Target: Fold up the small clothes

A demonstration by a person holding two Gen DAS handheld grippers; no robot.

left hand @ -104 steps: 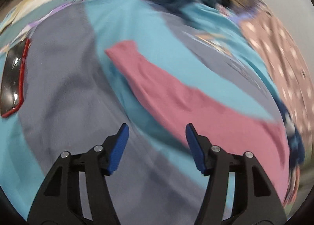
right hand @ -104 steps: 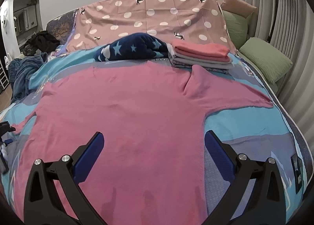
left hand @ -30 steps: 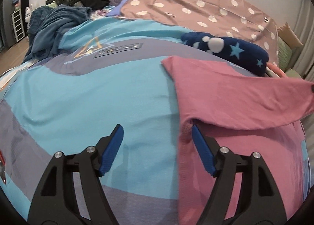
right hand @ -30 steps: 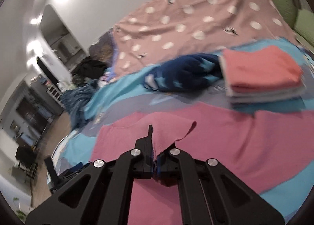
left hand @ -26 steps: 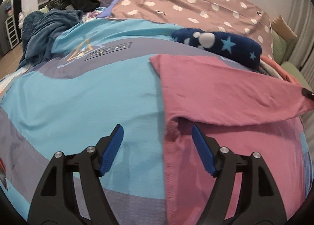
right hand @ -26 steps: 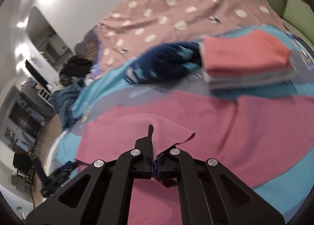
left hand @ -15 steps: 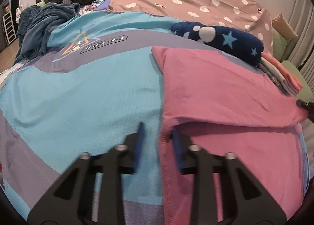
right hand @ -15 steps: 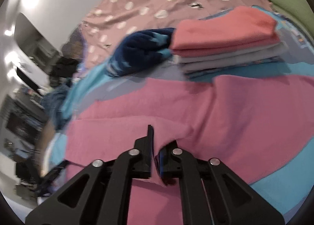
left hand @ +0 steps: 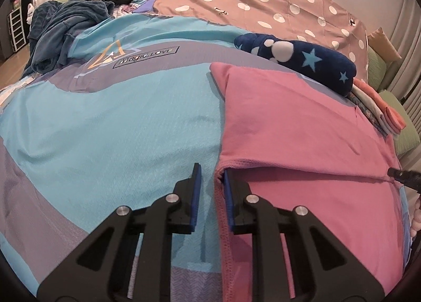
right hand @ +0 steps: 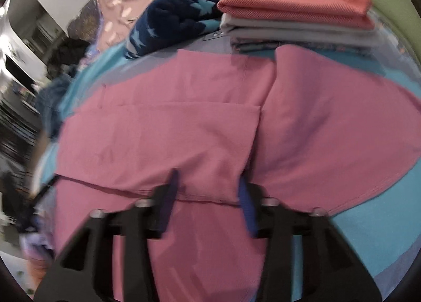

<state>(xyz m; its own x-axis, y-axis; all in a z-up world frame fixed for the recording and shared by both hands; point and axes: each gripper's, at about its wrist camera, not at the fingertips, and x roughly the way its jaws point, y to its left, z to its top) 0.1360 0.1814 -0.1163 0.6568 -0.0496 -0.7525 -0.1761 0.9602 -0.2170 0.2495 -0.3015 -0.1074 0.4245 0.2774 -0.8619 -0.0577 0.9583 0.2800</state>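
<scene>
Left claw (left hand: 210, 191) black with blue pads, silver screws, right claw (right hand: 208, 196) alike

We see the shirt (right hand: 184, 130) spread on the bed (left hand: 118, 123), the folded stack (right hand: 294, 20) behind it (rolled blanket (right hand: 171, 23) left of that).

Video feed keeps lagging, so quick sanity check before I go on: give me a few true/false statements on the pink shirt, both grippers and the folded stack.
1. The left gripper straddles the pink shirt at its folded edge. True.
2. The right gripper is clamped on the sleeve. False: its jaws are apart, holding nothing.
3. One sleeve lies folded across the shirt's body. True.
4. A blue item tops the folded stack. False: the top one is coral.
5. The star-print blanket lies beyond the shirt. True.
</scene>
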